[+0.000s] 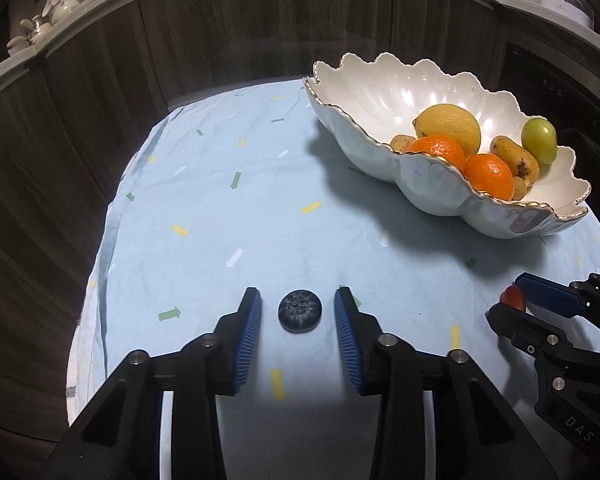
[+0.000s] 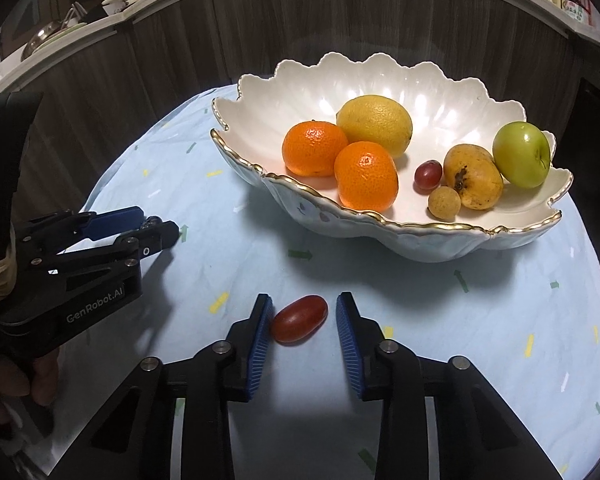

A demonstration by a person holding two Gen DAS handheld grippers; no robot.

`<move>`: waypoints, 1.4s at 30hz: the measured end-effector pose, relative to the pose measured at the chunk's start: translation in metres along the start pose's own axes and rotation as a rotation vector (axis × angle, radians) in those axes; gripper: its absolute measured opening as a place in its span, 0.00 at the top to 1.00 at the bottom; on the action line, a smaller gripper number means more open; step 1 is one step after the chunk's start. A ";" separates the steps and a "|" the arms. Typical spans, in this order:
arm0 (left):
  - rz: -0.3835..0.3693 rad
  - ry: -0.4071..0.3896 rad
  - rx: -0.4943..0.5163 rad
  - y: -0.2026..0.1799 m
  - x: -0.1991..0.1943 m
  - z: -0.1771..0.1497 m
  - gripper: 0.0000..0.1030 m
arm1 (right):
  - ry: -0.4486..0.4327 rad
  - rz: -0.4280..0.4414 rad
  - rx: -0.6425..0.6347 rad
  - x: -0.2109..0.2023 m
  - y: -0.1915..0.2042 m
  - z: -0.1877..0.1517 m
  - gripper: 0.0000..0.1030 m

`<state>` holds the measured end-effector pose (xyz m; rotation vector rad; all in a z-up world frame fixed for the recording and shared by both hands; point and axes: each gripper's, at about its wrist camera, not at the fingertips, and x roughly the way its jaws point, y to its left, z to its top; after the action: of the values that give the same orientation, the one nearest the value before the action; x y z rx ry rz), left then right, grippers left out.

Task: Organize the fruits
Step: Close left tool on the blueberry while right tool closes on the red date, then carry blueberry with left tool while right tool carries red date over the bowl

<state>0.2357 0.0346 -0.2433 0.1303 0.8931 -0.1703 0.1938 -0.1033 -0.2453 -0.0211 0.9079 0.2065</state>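
Note:
A dark blueberry (image 1: 299, 311) lies on the light blue cloth between the open fingers of my left gripper (image 1: 298, 310). A red oval grape tomato (image 2: 299, 319) lies between the open fingers of my right gripper (image 2: 303, 312), close to the left pad. The white scalloped bowl (image 2: 384, 220) holds two oranges (image 2: 366, 176), a lemon (image 2: 374, 124), a green apple (image 2: 521, 155), a yellow-brown fruit (image 2: 473, 176), a red grape (image 2: 428, 176) and a small tan fruit (image 2: 443, 203). The bowl also shows in the left wrist view (image 1: 432, 196).
The round table carries a light blue cloth (image 1: 260, 208) with small arrow marks. Dark wood cabinet fronts (image 1: 220, 40) curve behind it. A counter above holds dishes and jars. The left gripper shows at the left in the right wrist view (image 2: 140, 232).

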 end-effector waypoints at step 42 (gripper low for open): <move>0.014 -0.097 0.013 -0.022 -0.069 0.018 0.79 | -0.155 0.003 0.005 -0.066 -0.009 0.026 0.74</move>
<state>0.2030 0.0164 -0.1787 0.1388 0.7946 -0.1682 0.1767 -0.1202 -0.1783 0.0012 0.7543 0.2056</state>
